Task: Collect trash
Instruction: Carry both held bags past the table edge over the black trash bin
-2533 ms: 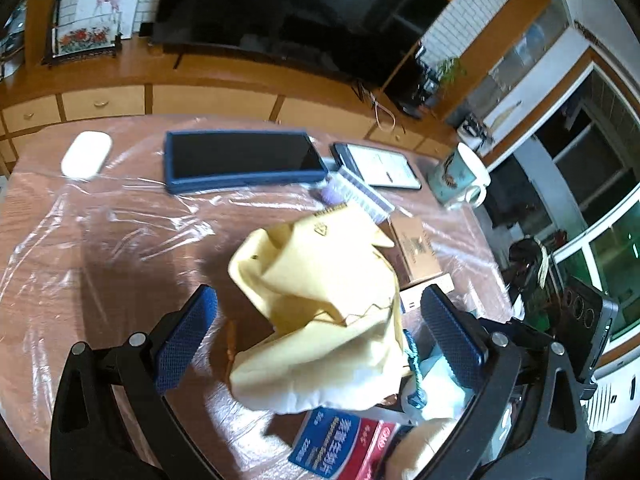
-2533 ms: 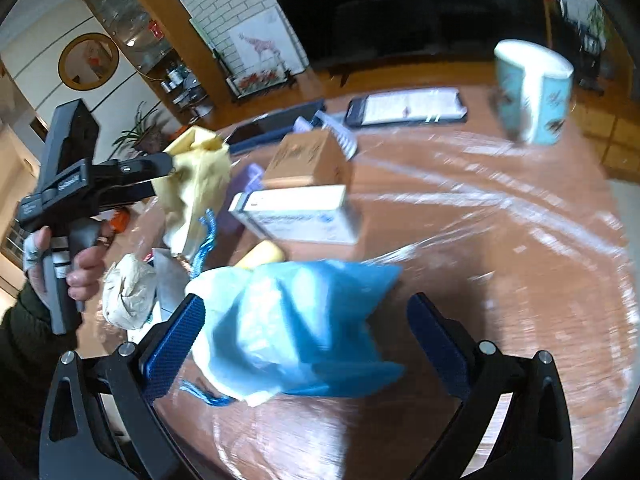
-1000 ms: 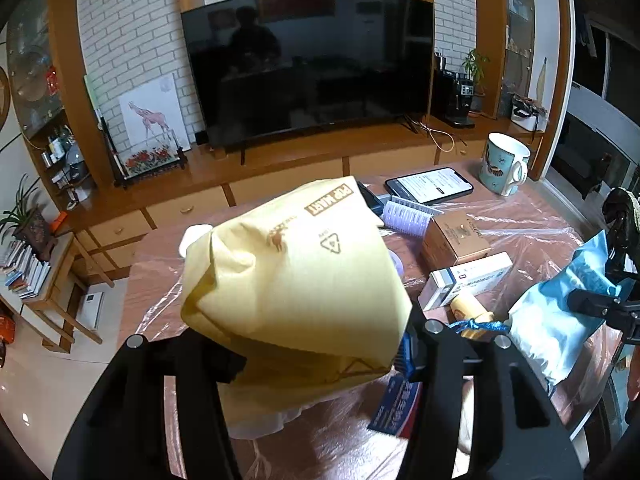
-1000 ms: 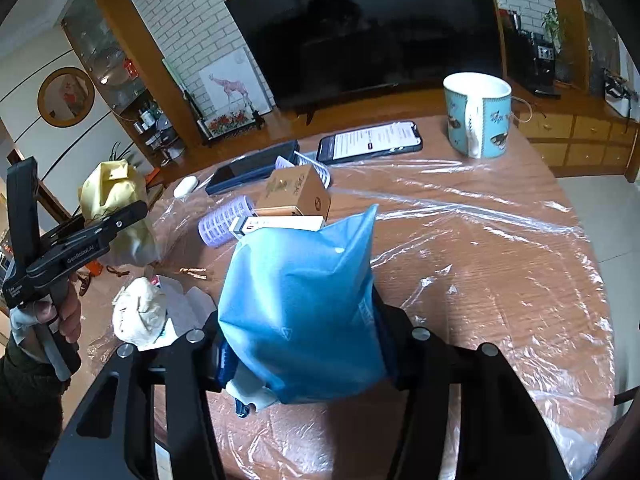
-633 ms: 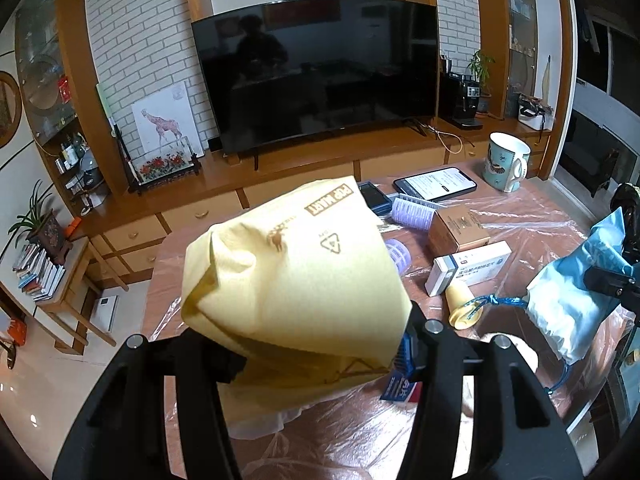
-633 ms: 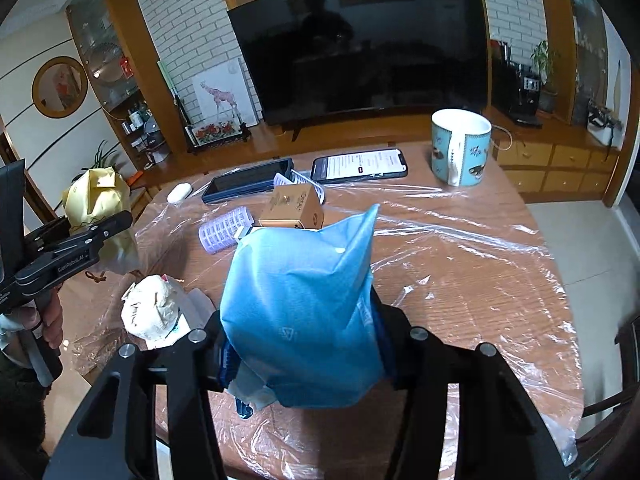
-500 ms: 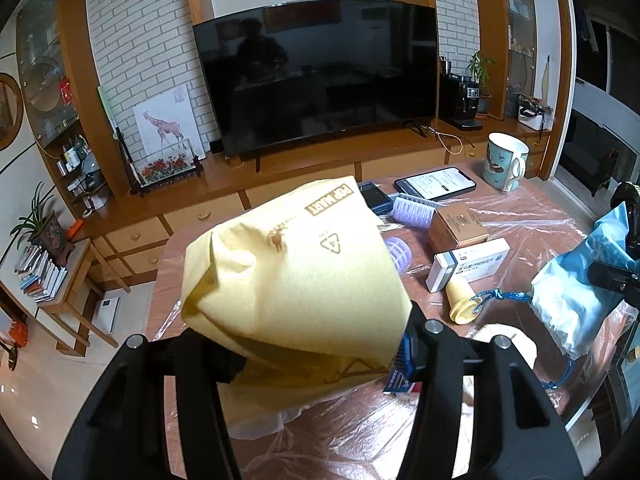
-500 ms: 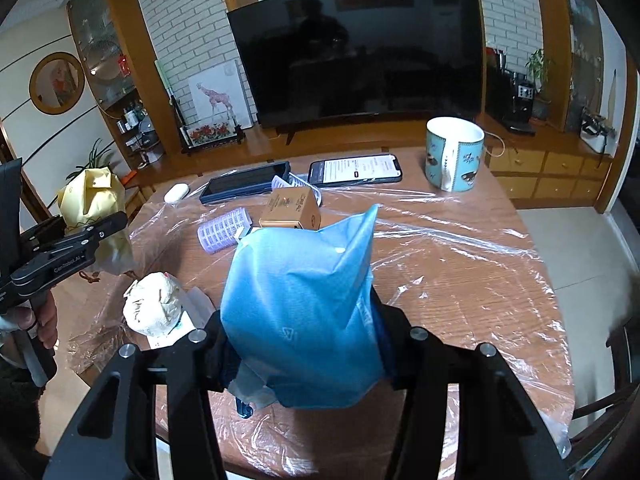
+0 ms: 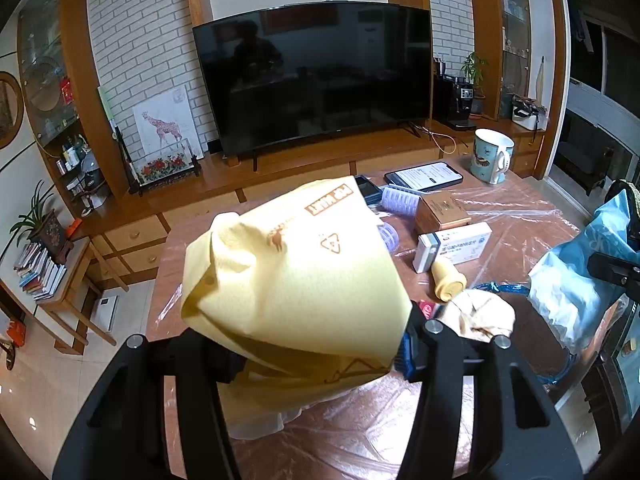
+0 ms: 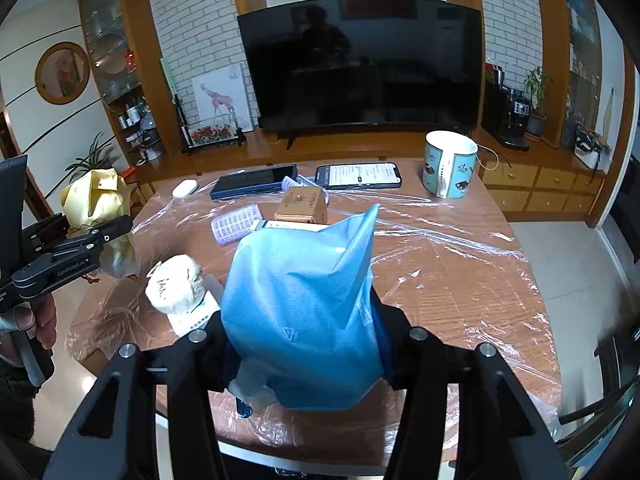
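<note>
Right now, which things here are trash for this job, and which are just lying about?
Trash:
- yellow bag, gripped by the left hand-held gripper
- blue bag, gripped by the right hand-held gripper
- crumpled paper wad on the table

Probably just lying about:
- mug
- lit phone
- brown box
- white mouse

Both cameras ride just behind their fingers, above the near table (image 9: 520, 216) edge, facing the TV (image 9: 312, 76). The left one sits off the table's left end, the right one further right. A bag fills each foreground; both share the mug (image 10: 450, 164), phone (image 10: 358, 176) and boxes
</note>
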Action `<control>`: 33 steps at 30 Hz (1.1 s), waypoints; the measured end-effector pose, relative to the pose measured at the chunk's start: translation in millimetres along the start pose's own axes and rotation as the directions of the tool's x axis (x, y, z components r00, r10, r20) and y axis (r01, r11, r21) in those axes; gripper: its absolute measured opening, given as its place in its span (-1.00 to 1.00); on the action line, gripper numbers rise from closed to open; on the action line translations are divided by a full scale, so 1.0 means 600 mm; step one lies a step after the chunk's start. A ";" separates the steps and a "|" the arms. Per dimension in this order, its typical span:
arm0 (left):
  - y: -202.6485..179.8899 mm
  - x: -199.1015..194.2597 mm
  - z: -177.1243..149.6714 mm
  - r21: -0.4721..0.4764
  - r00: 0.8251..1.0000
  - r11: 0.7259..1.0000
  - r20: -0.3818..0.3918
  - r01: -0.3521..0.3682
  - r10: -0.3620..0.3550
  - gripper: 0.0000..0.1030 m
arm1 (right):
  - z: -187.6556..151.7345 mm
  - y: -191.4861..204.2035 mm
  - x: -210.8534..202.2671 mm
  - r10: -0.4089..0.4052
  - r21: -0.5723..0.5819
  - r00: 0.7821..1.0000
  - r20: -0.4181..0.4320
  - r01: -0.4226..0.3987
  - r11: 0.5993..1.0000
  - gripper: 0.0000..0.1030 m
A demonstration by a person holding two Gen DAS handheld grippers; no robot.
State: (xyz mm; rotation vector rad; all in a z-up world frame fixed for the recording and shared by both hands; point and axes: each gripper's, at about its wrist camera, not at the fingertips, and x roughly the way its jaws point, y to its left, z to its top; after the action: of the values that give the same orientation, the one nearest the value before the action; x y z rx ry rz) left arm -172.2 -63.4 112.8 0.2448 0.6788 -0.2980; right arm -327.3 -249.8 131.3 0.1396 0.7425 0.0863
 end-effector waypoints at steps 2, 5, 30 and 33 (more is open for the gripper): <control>-0.008 -0.008 -0.005 0.002 1.000 1.000 0.001 -0.014 0.014 0.09 | -0.001 -0.002 -0.008 0.016 -0.010 1.000 0.007 -0.016 1.000 0.00; -0.021 -0.021 -0.013 -0.001 0.999 0.999 -0.006 -0.034 0.034 0.09 | -0.005 -0.009 -0.022 0.050 -0.018 0.999 0.014 -0.050 0.999 0.00; -0.128 -0.126 -0.132 -0.034 0.994 0.997 -0.092 -0.063 0.059 0.09 | -0.102 0.023 -0.127 0.240 -0.166 0.970 -0.035 -0.242 0.956 0.00; -0.138 -0.132 -0.143 -0.028 0.993 0.998 -0.104 -0.057 0.054 0.09 | -0.113 0.025 -0.130 0.252 -0.165 0.967 -0.048 -0.257 0.952 0.00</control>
State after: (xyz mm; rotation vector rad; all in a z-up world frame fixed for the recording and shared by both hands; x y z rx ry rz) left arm -308.9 -97.8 88.9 0.2505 0.7769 -0.2230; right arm -431.1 -238.6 136.3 0.0707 0.7376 0.3974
